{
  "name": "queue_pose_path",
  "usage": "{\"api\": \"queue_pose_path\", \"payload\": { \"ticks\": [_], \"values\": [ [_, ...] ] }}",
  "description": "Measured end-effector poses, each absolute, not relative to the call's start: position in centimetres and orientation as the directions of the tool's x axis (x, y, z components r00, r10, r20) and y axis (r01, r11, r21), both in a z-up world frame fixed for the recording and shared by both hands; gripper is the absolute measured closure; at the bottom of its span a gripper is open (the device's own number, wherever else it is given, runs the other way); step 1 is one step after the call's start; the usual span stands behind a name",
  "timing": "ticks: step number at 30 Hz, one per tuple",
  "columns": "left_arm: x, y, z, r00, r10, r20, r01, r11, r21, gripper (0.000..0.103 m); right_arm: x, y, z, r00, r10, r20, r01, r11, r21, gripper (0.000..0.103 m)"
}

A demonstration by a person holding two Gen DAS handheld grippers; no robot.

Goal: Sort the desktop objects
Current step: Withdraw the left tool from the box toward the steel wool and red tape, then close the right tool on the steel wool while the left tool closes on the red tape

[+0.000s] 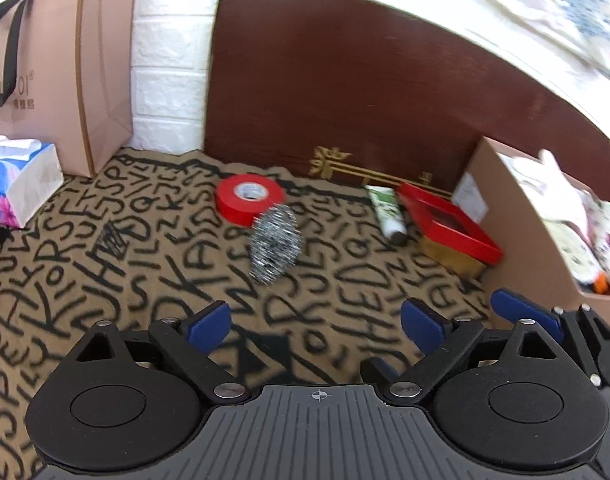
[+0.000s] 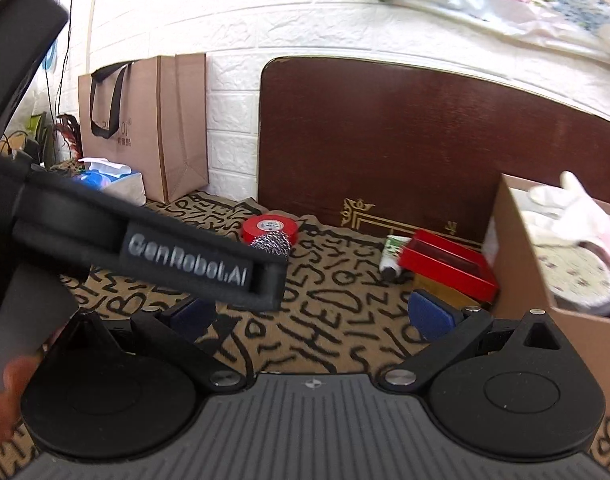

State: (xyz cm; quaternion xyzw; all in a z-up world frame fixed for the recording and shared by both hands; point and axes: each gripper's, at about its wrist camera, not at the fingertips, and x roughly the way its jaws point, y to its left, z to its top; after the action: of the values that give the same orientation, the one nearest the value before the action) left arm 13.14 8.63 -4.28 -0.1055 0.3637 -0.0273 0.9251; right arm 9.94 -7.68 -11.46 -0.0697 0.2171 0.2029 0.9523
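A lettered tan cloth [image 1: 85, 272] covers the desk, with a cardboard box [image 1: 517, 216] of soft goods at its right edge and a red-rimmed box [image 1: 453, 224] just beside it. Both the left gripper [image 1: 317, 320] and the right gripper [image 2: 313, 312] hover spread wide, holding nothing. Ahead, a steel scourer [image 1: 275, 244] lies against a red tape roll [image 1: 249, 198], a small tube [image 1: 389, 210] near the red-rimmed box.

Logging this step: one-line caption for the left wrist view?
Open left gripper hovers before steel scourer, red tape roll behind it.
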Motion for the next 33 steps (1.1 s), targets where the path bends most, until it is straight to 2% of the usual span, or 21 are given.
{"api": "queue_pose_path", "payload": {
  "ticks": [8,20,24,26,28,33],
  "values": [
    [17.6,12.2,-5.7,0.711,-0.135,-0.69,-0.078,0.96,-0.269,0.011,14.2,-4.5,-13.4,0.799,0.38,-0.467,-0.446,0.894,-0.036,0.007],
    [23.4,15.7,-7.9,0.717,-0.112,-0.688,-0.116,0.954,-0.277,0.021,20.4,-0.6,-16.4,0.773,0.392,-0.499,-0.461,0.887,-0.018,0.024],
    [25.7,16.3,-8.7,0.7,-0.122,-0.704,-0.136,0.945,-0.299,0.027,22.3,-0.1,-17.3,0.744,0.4,-0.535,-0.461,0.887,0.023,0.036],
    [26.9,16.5,-9.3,0.688,-0.122,-0.716,-0.148,0.942,-0.303,0.03,22.9,-0.1,-17.4,0.731,0.407,-0.547,-0.459,0.887,0.046,0.045],
    [27.9,16.6,-9.7,0.681,-0.115,-0.723,-0.158,0.941,-0.298,0.033,23.2,-0.2,-17.4,0.727,0.41,-0.551,-0.459,0.887,0.054,0.058],
    [29.6,16.9,-9.8,0.687,-0.107,-0.719,-0.178,0.935,-0.308,0.036,23.2,-1.1,-17.3,0.746,0.386,-0.542,-0.427,0.902,0.054,0.065]
  ]
}}
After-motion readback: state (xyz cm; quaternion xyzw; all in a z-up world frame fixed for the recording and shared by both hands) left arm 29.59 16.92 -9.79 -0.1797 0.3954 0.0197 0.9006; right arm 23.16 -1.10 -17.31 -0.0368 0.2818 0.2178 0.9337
